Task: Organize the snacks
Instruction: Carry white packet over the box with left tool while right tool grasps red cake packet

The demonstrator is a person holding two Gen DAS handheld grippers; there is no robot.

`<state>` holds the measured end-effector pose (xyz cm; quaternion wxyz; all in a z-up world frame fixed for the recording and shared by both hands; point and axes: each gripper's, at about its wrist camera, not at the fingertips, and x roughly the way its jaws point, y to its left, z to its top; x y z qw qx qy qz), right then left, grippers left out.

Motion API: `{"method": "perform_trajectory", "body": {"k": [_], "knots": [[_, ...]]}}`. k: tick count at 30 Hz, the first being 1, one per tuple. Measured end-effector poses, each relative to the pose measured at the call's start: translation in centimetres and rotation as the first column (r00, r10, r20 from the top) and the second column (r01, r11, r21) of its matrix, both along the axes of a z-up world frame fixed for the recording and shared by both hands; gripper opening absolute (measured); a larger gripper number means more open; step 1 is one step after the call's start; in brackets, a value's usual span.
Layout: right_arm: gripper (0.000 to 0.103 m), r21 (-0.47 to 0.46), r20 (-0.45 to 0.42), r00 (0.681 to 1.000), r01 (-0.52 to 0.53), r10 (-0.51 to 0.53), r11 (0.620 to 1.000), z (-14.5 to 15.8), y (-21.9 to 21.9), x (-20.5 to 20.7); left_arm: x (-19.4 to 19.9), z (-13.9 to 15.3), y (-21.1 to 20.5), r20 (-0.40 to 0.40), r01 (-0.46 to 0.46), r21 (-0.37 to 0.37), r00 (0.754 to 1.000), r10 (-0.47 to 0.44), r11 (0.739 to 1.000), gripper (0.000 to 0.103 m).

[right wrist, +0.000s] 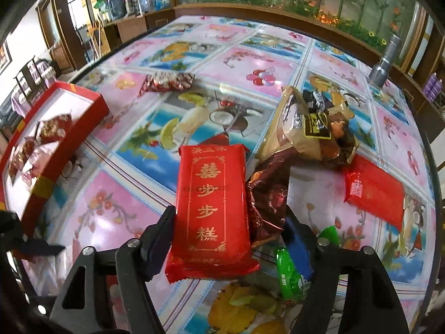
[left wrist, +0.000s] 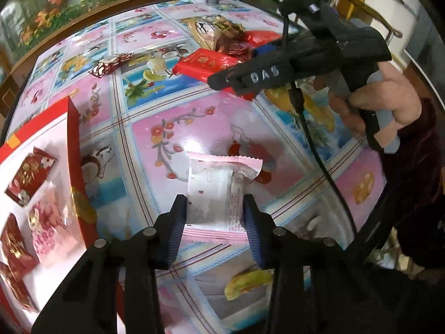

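pink packet (left wrist: 219, 192) clamped in left gripper (left wrist: 214, 208); right gripper (right wrist: 230, 236) apart around one of two red packets (right wrist: 214, 208)

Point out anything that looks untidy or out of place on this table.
The snacks by the right gripper are in a jumble: a crumpled brown wrapper lies partly under a tan bag, beside the red packet between the fingers. One small patterned packet lies apart, outside the red box.
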<state>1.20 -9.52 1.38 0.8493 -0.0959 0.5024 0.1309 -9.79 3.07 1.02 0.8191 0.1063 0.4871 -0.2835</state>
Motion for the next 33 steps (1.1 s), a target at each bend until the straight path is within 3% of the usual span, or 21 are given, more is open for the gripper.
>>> {"method": "perform_trajectory", "body": {"k": [6, 10, 11, 12, 15, 18, 20, 23, 25, 27, 33], "knots": [[0.063, 0.17, -0.045, 0.998, 0.061, -0.054, 0.983, 0.4, -2.3, 1.0, -0.5, 1.0, 1.3, 0.009, -0.054, -0.144, 0.998, 0.056, 0.988, 0.036], [0.063, 0.269, -0.049, 0.998, 0.049, -0.037, 0.962, 1.0, -2.8, 1.0, -0.7, 2.1, 2.6, 0.023, -0.084, -0.215, 0.996, 0.092, 0.973, 0.036], [0.059, 0.29, -0.054, 0.998, 0.046, -0.032, 0.956, 1.1, -2.8, 1.0, -0.9, 2.4, 3.0, 0.027, -0.095, -0.23, 0.994, 0.104, 0.969, 0.036], [0.032, 0.324, -0.054, 0.998, 0.05, -0.034, 0.945, 1.3, -3.2, 1.0, -1.1, 2.9, 3.6, 0.037, -0.106, -0.248, 0.992, 0.118, 0.963, 0.036], [0.025, 0.446, -0.089, 0.996, 0.051, -0.012, 0.894, 1.5, -4.0, 1.2, -1.8, 4.2, 5.5, 0.075, -0.14, -0.27, 0.983, 0.166, 0.952, 0.036], [0.025, 0.374, -0.086, 0.995, 0.075, -0.045, 0.924, 0.9, -3.7, 1.3, -2.1, 5.1, 7.4, 0.089, -0.169, -0.299, 0.975, 0.204, 0.939, 0.036], [0.025, 0.366, -0.114, 0.992, 0.1, -0.062, 0.925, 0.3, -3.9, 1.6, -2.2, 5.4, 8.2, 0.1, -0.184, -0.299, 0.97, 0.222, 0.936, 0.036], [0.03, 0.343, -0.084, 0.994, 0.099, -0.074, 0.934, 0.8, -3.9, 1.4, -2.1, 5.4, 8.8, 0.114, -0.195, -0.303, 0.964, 0.239, 0.933, 0.036], [0.038, 0.344, -0.052, 0.998, 0.057, -0.041, 0.937, 1.4, -2.9, 0.9, -2.0, 5.5, 9.3, 0.116, -0.205, -0.314, 0.961, 0.251, 0.927, 0.036], [0.062, 0.308, -0.025, 1.0, 0.011, -0.003, 0.951, 1.6, -1.4, 0.2, -1.9, 5.6, 9.7, 0.124, -0.212, -0.317, 0.957, 0.262, 0.924, 0.036], [0.069, 0.103, -0.008, 0.994, -0.104, 0.106, 0.989, 0.0, 4.0, -1.4, -2.1, 6.0, 11.3, 0.136, -0.24, -0.329, 0.945, 0.297, 0.913, 0.036]]}}
